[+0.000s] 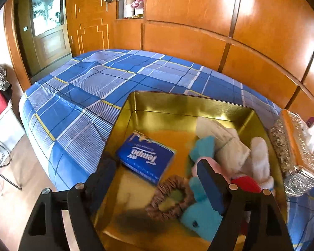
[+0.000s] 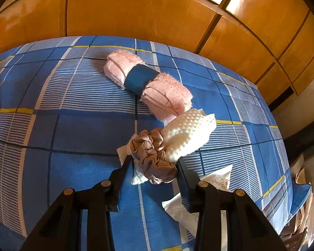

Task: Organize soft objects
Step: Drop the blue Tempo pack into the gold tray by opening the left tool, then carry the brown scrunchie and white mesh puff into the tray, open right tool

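In the left wrist view a gold tin (image 1: pixel 178 104) on the bed holds a blue Tempo tissue pack (image 1: pixel 145 156), a brown scrunchie (image 1: pixel 169 198), a blue plush toy (image 1: pixel 201 215), cream cloth (image 1: pixel 221 140) and other soft toys. My left gripper (image 1: pixel 157 177) is open and empty above the tin. In the right wrist view a brown scrunchie wrapped around a white dotted cloth (image 2: pixel 190 131) lies on the bed. My right gripper (image 2: pixel 153 163) is open with its fingers on either side of the scrunchie (image 2: pixel 155 156). A pink towel roll with a blue band (image 2: pixel 148 83) lies beyond.
The bed has a blue plaid sheet (image 2: pixel 62 115). Wooden wardrobe panels (image 1: pixel 198 10) stand behind it. A silver and orange box (image 1: pixel 295 146) sits right of the tin. White paper packets (image 2: pixel 198 205) lie by my right gripper. The bed edge and floor (image 1: pixel 21 167) are at left.
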